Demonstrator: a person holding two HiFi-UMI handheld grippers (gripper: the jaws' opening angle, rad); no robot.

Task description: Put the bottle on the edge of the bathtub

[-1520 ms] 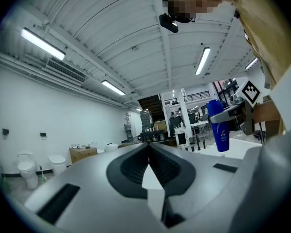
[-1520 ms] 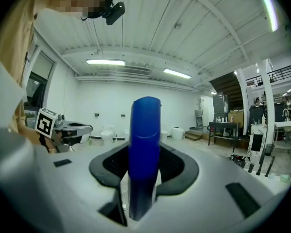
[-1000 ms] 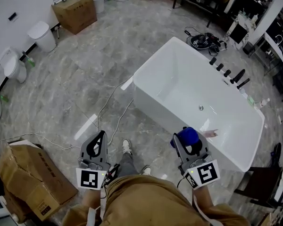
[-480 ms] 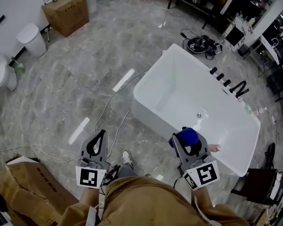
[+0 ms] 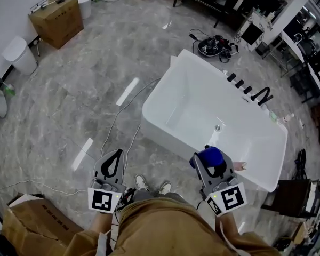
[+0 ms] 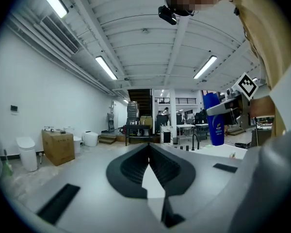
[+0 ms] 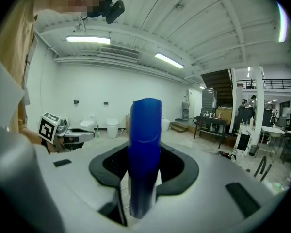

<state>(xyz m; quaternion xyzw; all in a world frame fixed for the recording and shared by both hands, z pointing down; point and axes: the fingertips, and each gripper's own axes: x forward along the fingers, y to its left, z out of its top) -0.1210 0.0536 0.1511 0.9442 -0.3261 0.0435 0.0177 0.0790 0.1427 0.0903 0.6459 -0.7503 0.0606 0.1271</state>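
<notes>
Not done yet: right hand-held gripper [image 5: 207,162] is clamped on the upright blue bottle [image 5: 212,154], held by the bathtub's [image 5: 170,140] near edge, not set down. Left hand-held gripper [image 5: 113,161] is closed, empty. Only the placing is left.

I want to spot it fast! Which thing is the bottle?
Find the big white bathtub on the grey floor. By its near side, the right gripper is shut on the bottle. It stands upright and is the only bright blue thing there.
</notes>
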